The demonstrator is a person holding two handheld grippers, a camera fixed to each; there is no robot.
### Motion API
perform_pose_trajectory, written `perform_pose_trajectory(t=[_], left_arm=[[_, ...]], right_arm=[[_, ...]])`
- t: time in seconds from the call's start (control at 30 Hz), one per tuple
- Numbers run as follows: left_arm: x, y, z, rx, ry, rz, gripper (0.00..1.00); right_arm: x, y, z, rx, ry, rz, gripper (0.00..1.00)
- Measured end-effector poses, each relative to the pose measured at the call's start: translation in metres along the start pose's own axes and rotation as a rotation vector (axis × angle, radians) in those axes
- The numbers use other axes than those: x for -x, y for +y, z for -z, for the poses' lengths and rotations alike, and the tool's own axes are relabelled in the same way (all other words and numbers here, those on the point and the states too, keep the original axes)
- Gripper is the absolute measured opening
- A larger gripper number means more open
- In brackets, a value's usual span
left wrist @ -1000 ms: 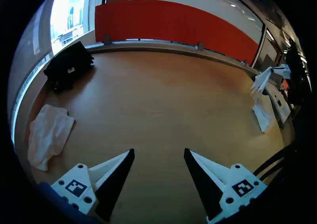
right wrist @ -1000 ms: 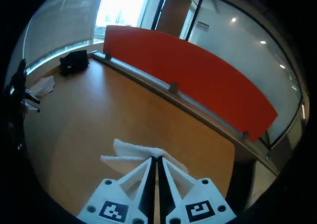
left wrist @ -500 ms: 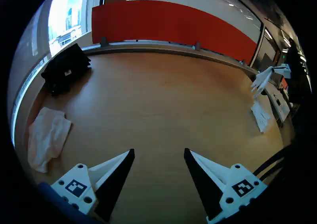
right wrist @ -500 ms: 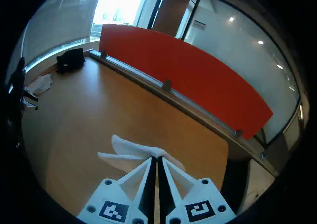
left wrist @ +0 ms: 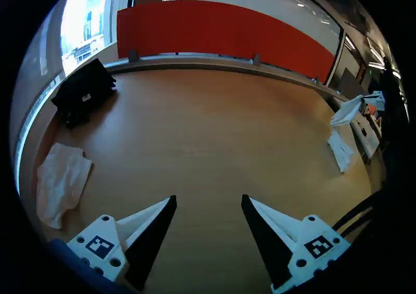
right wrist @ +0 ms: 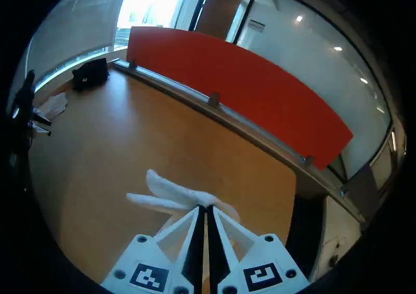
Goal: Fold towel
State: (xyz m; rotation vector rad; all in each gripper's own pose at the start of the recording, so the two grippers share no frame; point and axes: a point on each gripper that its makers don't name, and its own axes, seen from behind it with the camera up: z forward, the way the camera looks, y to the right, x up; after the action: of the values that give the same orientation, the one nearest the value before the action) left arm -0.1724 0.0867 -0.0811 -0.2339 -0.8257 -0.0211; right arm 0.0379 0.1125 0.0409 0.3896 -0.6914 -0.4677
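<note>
1. White towel (right wrist: 177, 196) was held pinched in the closed right tool (right wrist: 206, 208), partly raised over the bench (right wrist: 130, 138).
2. The left tool (left wrist: 208, 197) was spread wide, empty.
3. Pick-up was judged in hand; a free corner needed catching next.

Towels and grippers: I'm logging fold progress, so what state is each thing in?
Right gripper: jaws shut on towel.
Towel: bunched, held up by one end.
Left gripper: jaws open, empty.
Spare towel: crumpled, lying on the table.
Bag: lying on the table, apart from both grippers.
</note>
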Motion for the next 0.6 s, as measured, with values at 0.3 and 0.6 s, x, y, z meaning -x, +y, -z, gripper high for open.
perform_pose_trajectory(t=[0.3, 0.6], left_arm=[[0.005, 0.002, 0.002, 0.007, -0.004, -0.004, 0.92], [0.008, 0.0, 0.005, 0.005, -0.007, -0.01, 0.93]], right_arm=[[0.047, -0.002, 0.015, 0.035, -0.055, -0.042, 0.03], [0.098, 0.0, 0.02, 0.065, -0.136, -0.068, 0.03]])
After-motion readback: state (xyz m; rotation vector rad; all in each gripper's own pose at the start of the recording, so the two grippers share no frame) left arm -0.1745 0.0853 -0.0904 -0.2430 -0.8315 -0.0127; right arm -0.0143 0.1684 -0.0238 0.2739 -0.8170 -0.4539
